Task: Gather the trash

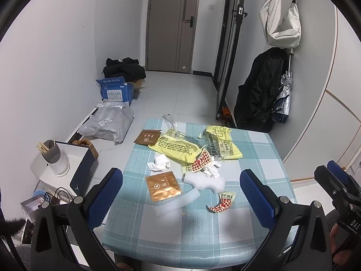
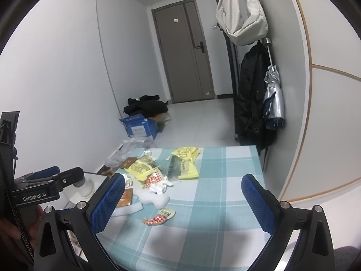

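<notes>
Trash is strewn over a small table with a blue checked cloth (image 1: 259, 158): yellow plastic bags (image 1: 178, 146), two brown sachets (image 1: 163, 188), crumpled white tissues (image 1: 159, 163), a white foam piece (image 1: 204, 181) and a torn red-and-white wrapper (image 1: 222, 203). My left gripper (image 1: 181, 194) hovers open above the table's near edge, nothing between its fingers. My right gripper (image 2: 183, 199) is also open and empty, over the table's right half (image 2: 225, 192), with the wrapper (image 2: 159, 218) and yellow bags (image 2: 185, 164) ahead to its left.
Left of the table stand a dark open box (image 1: 76, 160) and a cup of wooden sticks (image 1: 54, 158). A blue carton (image 1: 115, 91), grey parcel bags (image 1: 108, 122) and black clothes lie on the floor. Coats, a bag and an umbrella (image 1: 283, 97) hang at right.
</notes>
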`<state>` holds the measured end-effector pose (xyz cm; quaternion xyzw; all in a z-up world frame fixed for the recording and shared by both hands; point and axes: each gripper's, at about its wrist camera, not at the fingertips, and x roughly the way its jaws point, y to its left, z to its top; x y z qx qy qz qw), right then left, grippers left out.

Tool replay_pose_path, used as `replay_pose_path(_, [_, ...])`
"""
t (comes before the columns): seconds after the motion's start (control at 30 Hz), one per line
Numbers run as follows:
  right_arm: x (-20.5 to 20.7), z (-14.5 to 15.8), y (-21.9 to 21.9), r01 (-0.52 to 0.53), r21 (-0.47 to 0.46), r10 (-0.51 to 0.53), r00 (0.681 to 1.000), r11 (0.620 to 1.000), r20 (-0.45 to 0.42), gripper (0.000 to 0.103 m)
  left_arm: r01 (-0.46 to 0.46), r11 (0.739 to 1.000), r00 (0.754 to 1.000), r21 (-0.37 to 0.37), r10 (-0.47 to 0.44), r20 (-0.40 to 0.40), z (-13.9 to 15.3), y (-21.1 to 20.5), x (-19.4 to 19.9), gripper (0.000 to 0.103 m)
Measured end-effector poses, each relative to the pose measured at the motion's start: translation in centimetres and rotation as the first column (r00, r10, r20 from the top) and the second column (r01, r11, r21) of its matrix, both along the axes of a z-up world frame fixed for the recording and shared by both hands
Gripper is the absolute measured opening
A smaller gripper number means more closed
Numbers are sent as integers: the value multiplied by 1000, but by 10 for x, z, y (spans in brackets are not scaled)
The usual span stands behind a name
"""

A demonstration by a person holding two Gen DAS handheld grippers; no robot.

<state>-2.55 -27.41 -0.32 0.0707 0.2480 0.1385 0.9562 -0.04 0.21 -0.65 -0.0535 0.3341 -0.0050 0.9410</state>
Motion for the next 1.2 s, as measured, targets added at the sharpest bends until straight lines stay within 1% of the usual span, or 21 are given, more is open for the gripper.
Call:
replay_pose_path(0.43, [4,-3,-1,-11,14,11,1000,1000,-24,103,8,1000,1000,3,-8,-24,-5,-3,4,102])
replay_pose_path(0.57, [5,-4,0,-15,16,16,999,1000,-32,103,26,1000,999,-9,-26,-42,-8,-5,6,100])
replay_pose_path(0.73, [11,-6,-3,-23,46,25,998,999,-53,103,29,1000,997,-12,-30,-68,-13,-6,11,100])
replay_pose_path(0.8, [14,-8,-4,-20,53,23,998,998,-61,103,28,1000,995,-9,-28,-93,-18,-5,15,100])
replay_pose_path(0.87, [19,-12,-5,-14,55,18,996,998,-82,103,36,999,989,-21,-38,-146,-27,-3,21,100])
replay_pose_path(0.9, [21,-14,-5,-10,57,15,996,998,-93,103,42,998,982,-35,-48,-184,-35,-1,24,100])
replay_pose_path(0.97, [29,-19,-6,-9,55,16,992,998,-122,103,55,998,966,-38,-63,-249,-50,2,30,100])
replay_pose_path(1.07, [39,-28,-5,-49,66,59,984,997,-168,103,59,997,950,-45,-70,-305,-64,6,36,100])
replay_pose_path(1.13, [44,-34,-4,-56,67,68,980,996,-185,103,68,997,938,-45,-79,-336,-72,8,40,100])
replay_pose_path(1.2, [50,-40,-4,-61,68,74,976,996,-204,103,89,996,922,-32,-94,-376,-81,8,45,100])
